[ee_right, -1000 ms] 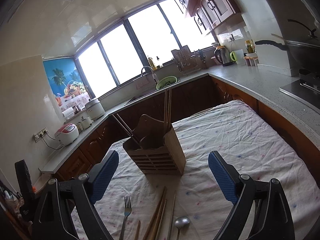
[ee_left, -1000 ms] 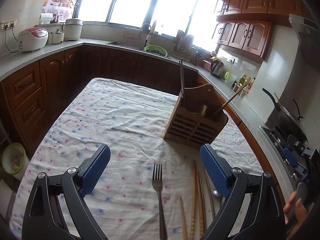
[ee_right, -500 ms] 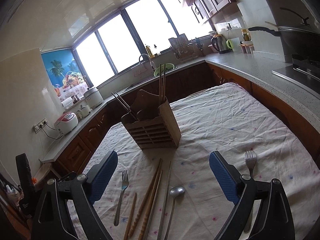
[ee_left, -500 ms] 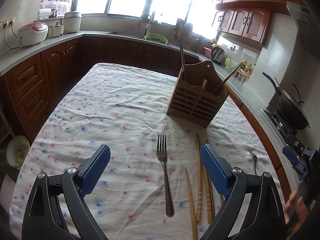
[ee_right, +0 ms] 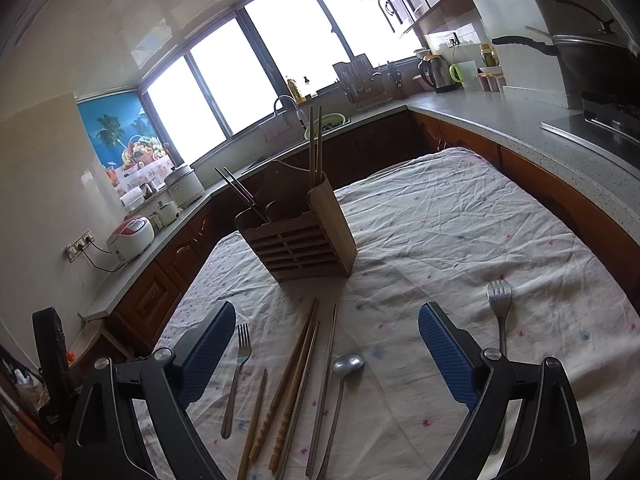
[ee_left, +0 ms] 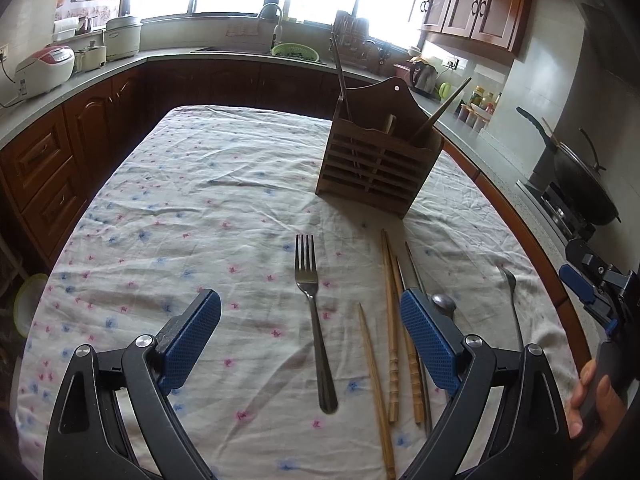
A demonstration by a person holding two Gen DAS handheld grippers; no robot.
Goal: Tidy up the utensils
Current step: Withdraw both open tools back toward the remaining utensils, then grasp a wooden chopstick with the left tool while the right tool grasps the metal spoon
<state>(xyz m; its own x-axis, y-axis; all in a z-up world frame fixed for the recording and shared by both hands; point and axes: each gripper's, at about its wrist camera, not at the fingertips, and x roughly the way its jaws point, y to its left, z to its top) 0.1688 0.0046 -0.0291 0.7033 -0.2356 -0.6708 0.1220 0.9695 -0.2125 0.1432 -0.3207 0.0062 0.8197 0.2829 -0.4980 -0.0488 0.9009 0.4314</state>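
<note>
A wooden slatted utensil holder (ee_left: 378,160) (ee_right: 298,236) stands on the cloth-covered table with chopsticks in it. On the cloth lie a metal fork (ee_left: 314,320) (ee_right: 237,376), several wooden chopsticks (ee_left: 394,344) (ee_right: 290,384), metal chopsticks (ee_right: 324,388), a spoon (ee_left: 443,303) (ee_right: 347,363) and a second fork (ee_left: 512,304) (ee_right: 499,304). My left gripper (ee_left: 310,344) is open and empty above the first fork. My right gripper (ee_right: 326,354) is open and empty above the chopsticks and spoon; it also shows at the right edge of the left wrist view (ee_left: 596,292).
The table (ee_left: 180,200) has a floral white cloth. Brown cabinets and a grey counter (ee_right: 520,120) wrap around it, with rice cookers (ee_left: 44,68), a sink, a kettle (ee_right: 436,72) and a wok (ee_left: 580,184) on a stove to the right.
Both grippers have pulled back from the holder and tilted down, so more of the utensils lying on the cloth come into view. Both stay open. Nothing on the table has moved.
</note>
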